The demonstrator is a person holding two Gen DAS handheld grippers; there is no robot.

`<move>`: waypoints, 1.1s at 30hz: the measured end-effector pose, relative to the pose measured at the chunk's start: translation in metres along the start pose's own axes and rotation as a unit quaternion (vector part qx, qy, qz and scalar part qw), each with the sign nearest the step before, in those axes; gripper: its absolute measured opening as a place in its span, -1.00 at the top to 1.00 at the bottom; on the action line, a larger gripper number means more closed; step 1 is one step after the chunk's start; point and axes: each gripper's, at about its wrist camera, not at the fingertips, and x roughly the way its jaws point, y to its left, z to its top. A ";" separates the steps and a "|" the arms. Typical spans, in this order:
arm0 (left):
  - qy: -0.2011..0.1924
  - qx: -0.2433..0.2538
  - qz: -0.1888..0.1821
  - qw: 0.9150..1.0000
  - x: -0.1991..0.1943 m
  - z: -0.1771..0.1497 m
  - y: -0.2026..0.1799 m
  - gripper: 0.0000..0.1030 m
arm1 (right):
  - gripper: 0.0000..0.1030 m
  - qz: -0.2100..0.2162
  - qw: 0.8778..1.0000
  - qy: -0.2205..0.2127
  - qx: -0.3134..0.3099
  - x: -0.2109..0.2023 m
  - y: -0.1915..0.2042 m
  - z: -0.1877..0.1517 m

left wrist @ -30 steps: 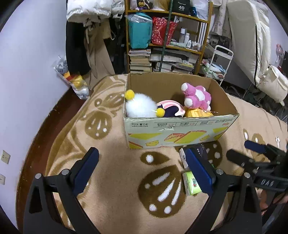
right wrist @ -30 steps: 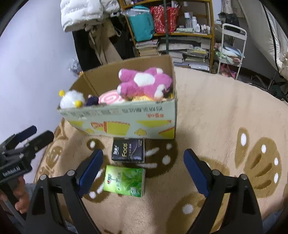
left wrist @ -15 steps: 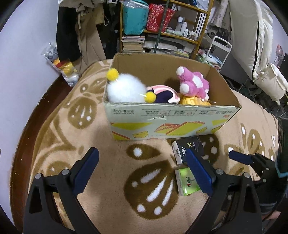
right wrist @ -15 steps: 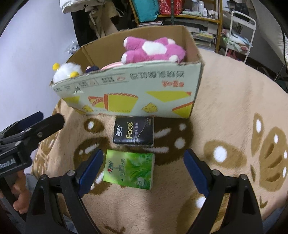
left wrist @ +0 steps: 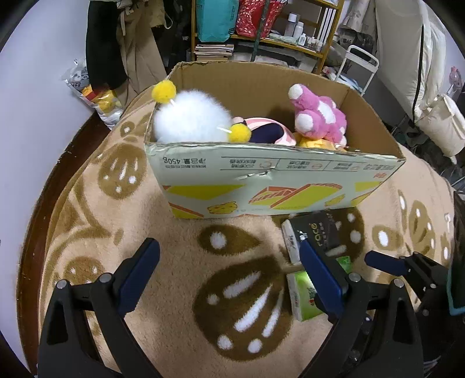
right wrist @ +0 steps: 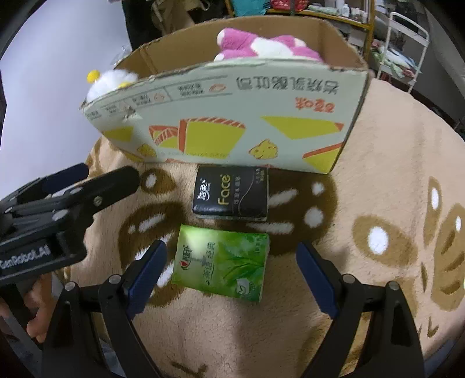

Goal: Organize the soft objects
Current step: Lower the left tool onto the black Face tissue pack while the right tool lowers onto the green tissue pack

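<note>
A cardboard box [left wrist: 270, 180] [right wrist: 232, 116] stands on the patterned blanket and holds a white fluffy toy [left wrist: 189, 119] [right wrist: 112, 80], a pink plush [left wrist: 316, 116] [right wrist: 267, 46] and a striped pink toy [left wrist: 267, 130]. In front of the box lie a black tissue pack [right wrist: 231, 193] [left wrist: 316, 235] and a green tissue pack [right wrist: 222, 266] [left wrist: 305, 293]. My right gripper [right wrist: 229, 261] is open and hovers just above the green pack, with a finger on each side of it. My left gripper [left wrist: 229, 260] is open over bare blanket, left of the packs.
The beige and brown blanket [left wrist: 116, 221] covers a round surface with a dark wooden rim [left wrist: 37, 229]. Behind the box stand a cluttered shelf [left wrist: 261, 26], hanging clothes [left wrist: 116, 43] and a white cart [left wrist: 357, 64]. A hand [right wrist: 35, 311] holds the left gripper.
Both grippers have moved forward and down towards the box. The right one has closed in on the green tissue pack, which now lies between its open fingers.
</note>
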 end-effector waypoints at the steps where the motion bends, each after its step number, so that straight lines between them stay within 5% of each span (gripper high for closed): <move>1: 0.001 0.000 0.001 1.000 0.001 0.000 0.000 -0.86 | -0.84 0.002 1.000 0.001 -0.001 0.001 0.000 0.000; 11: 0.010 -0.001 0.002 1.000 0.009 0.000 0.003 -0.86 | -0.83 0.011 0.999 0.032 0.000 0.020 0.006 -0.004; 16: 0.016 -0.001 0.002 1.000 0.014 0.000 0.004 -0.86 | -0.50 0.022 0.998 0.063 0.016 0.039 0.006 -0.007; 27: 0.033 0.009 -0.018 0.999 0.028 -0.002 -0.014 -0.86 | -0.41 0.018 0.997 0.059 0.034 0.033 -0.015 -0.005; 33: 0.043 0.020 -0.032 0.998 0.039 0.000 -0.028 -0.86 | -0.41 -0.023 0.998 0.045 0.034 0.022 -0.019 -0.006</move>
